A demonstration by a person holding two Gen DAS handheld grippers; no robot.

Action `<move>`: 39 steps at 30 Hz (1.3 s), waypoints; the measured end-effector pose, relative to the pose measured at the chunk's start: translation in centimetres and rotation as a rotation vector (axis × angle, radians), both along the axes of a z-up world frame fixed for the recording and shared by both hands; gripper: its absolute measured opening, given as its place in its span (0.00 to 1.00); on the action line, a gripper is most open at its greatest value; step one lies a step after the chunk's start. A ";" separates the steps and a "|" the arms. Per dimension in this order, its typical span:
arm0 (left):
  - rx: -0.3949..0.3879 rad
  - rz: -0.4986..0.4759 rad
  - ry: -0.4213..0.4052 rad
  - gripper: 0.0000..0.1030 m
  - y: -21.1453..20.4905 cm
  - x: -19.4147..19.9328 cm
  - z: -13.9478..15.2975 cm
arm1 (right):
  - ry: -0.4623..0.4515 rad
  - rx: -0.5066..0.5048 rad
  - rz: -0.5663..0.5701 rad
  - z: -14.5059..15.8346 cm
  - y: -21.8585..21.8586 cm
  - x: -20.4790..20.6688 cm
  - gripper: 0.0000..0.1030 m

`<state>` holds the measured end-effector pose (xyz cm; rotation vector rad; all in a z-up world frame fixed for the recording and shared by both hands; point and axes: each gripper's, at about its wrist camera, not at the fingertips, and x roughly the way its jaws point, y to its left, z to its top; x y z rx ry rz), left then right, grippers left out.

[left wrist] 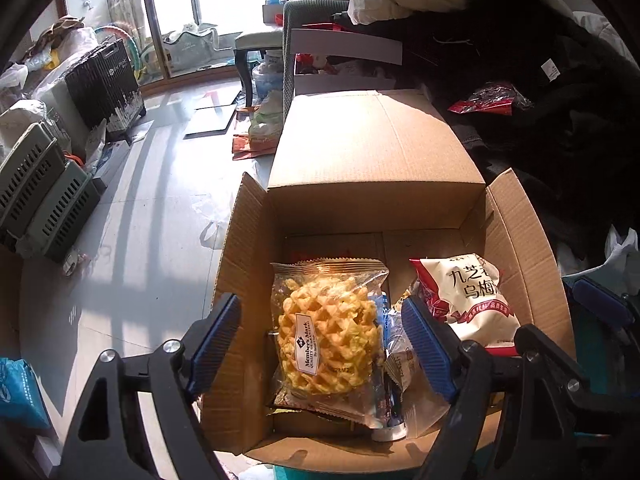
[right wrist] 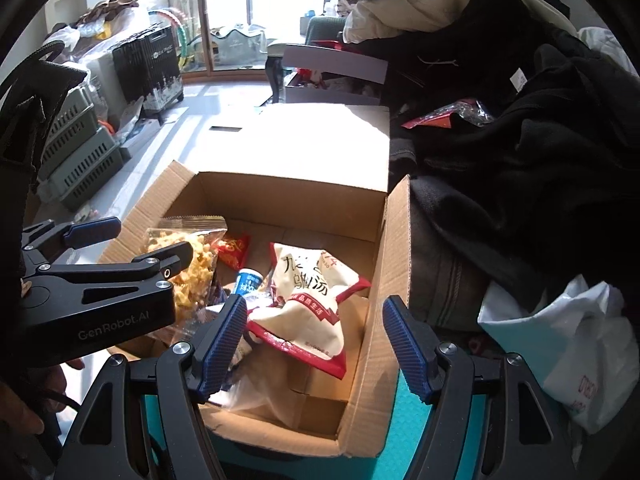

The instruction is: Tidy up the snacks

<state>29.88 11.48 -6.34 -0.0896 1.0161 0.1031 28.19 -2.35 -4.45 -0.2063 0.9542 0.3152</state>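
The left gripper (left wrist: 320, 344) gaped wide, empty, straddling the waffle-snack bag (left wrist: 326, 340) in the box (left wrist: 376, 152). The right gripper (right wrist: 312, 344) was also open and empty. At 6 o'clock, the light, crinkly, crushable bag looked best pinched by its sealed edge.

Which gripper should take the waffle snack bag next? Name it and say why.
Left. The left gripper hangs open straddling the waffle snack bag, while the right gripper is over the white-and-red bag.

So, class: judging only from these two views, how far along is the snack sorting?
Done: the waffle snack bag, the white-and-red plum bag, a small red packet and a blue-capped bottle already lie in the cardboard box. In hand: nothing; the left gripper and right gripper are open above it. Left: one red packet on the dark clothes.
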 end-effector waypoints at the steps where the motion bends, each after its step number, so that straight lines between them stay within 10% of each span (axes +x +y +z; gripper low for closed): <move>1: 0.001 0.001 -0.001 0.80 0.0 -0.1 0.3 | -0.003 0.002 -0.005 0.3 -0.1 -0.1 0.69; 24: -0.012 0.026 -0.255 0.80 0.2 -9.2 16.8 | -0.205 0.126 0.006 14.2 -1.9 -6.3 0.69; 39: -0.015 -0.007 -0.311 0.80 -1.1 -19.1 20.6 | -0.270 0.156 -0.007 18.5 -3.5 -15.7 0.82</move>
